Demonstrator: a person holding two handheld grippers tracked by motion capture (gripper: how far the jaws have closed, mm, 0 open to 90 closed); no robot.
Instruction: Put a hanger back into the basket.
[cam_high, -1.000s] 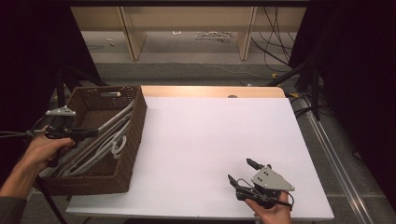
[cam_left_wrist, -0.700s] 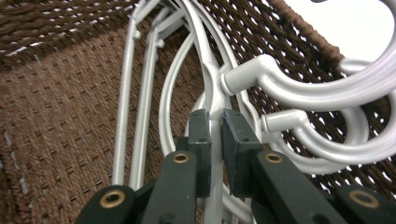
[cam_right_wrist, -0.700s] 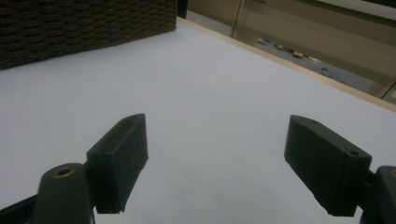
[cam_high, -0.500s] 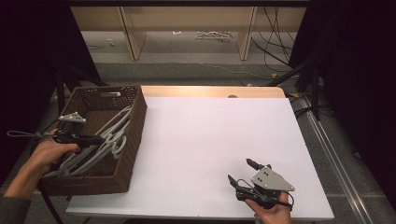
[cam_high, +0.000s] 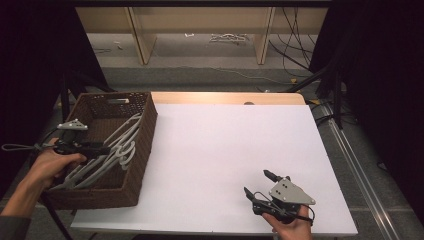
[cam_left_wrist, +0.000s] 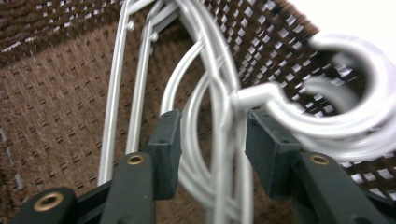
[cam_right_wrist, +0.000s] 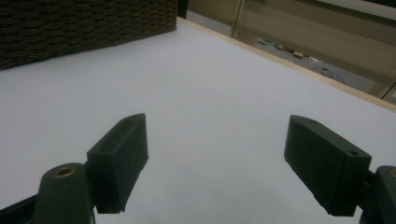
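No writing could be read. The brown basket (cam_high: 131, 187) at the table's (cam_high: 225, 150) left held white hangers (cam_left_wrist: 219, 116). The left gripper (cam_left_wrist: 212, 135) had just been opening, jaws loosely around their necks. The right gripper (cam_high: 261, 182) rested spread wide, holding nothing.

High view: fixed overhead, facing forward and down on the table (cam_high: 220, 150). Left gripper view: close range along its jaws, white hangers (cam_left_wrist: 219, 140) between them, basket (cam_left_wrist: 56, 93) weave beyond. Right gripper view: low over the tabletop, the same basket (cam_right_wrist: 84, 23) beyond the jaws
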